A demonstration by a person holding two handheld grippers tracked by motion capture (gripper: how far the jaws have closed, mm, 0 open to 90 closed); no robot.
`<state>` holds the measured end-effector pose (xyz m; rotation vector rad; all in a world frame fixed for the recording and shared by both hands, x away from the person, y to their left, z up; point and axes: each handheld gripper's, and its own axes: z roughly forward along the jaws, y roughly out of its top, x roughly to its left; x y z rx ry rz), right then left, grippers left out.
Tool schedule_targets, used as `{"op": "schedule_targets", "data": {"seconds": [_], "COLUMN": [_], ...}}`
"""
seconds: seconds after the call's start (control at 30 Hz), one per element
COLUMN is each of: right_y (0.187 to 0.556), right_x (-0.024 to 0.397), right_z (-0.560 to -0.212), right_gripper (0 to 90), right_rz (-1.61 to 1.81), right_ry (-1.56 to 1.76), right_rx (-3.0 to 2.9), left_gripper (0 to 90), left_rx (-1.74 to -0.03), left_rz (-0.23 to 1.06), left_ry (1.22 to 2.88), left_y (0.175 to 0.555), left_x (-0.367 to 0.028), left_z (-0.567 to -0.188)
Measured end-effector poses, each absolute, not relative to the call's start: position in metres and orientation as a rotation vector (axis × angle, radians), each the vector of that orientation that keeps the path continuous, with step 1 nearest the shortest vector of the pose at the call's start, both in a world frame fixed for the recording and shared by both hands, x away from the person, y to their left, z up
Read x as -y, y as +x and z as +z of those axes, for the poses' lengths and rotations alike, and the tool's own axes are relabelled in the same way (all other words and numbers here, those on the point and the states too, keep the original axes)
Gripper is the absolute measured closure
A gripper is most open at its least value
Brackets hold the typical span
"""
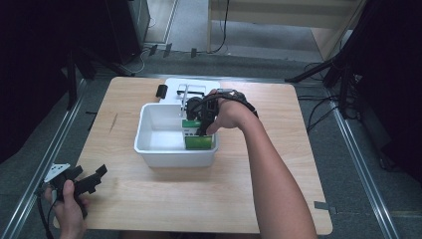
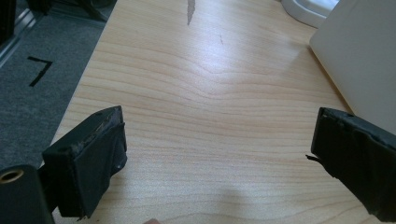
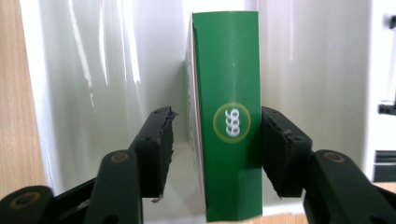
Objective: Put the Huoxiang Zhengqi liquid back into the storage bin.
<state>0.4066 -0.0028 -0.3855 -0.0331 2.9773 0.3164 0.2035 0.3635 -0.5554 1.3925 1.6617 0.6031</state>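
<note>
We see a slim green cardboard box (image 3: 229, 116) standing on edge inside a white rectangular plastic tub (image 1: 149, 149), toward the tub's right end. Its narrow green face carries a yellow ring with white "999" printed inside it, and a paler printed side shows at its left edge. The right gripper (image 3: 215, 135) reaches down into the tub with its jaws on either side of the box: one pad sits against the box's green face, while the other stands a little off the opposite side, so the jaws are parted around the box rather than clamped. In the high view the right gripper (image 1: 201, 122) and the hand on it cover the top of the box (image 1: 198, 139).

The left gripper (image 1: 87, 181) is held low over the near left corner of the light wooden table (image 1: 164, 199), well apart from the tub, its jaws wide apart with bare wood grain between them. A white flat tray (image 1: 204, 84) lies behind the tub, and a small black block (image 1: 161, 90) sits just left of it.

Grey floor, metal rails, dark stands and loose cables surround the table.

What lies on the white tray is too small to make out, and the box's broad faces are hidden.
</note>
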Motion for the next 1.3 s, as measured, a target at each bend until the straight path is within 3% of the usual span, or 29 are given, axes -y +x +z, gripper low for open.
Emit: {"op": "schedule_targets", "data": {"seconds": [0.43, 0.77, 1.3], "right_y": [0.407, 0.406, 0.402], "right_x": [0.029, 0.064, 0.128], "right_z": [-0.353, -0.335, -0.338], "right_gripper": [38.0, 35.6, 33.3], "right_rz": [0.478, 0.533, 0.739], "right_ry": [0.173, 0.345, 0.666], "right_rx": [-2.919, -2.844, -2.669], "left_gripper": [4.1, 4.1, 4.1], "left_rx": [-1.663, -1.666, -1.671], "left_rz": [0.609, 0.620, 0.653], "left_ry": [1.392, 1.392, 1.392], "left_y": [0.204, 0.203, 0.202], "left_x": [-0.363, -0.363, -0.361], "left_z": [-0.555, -0.555, -0.554]}}
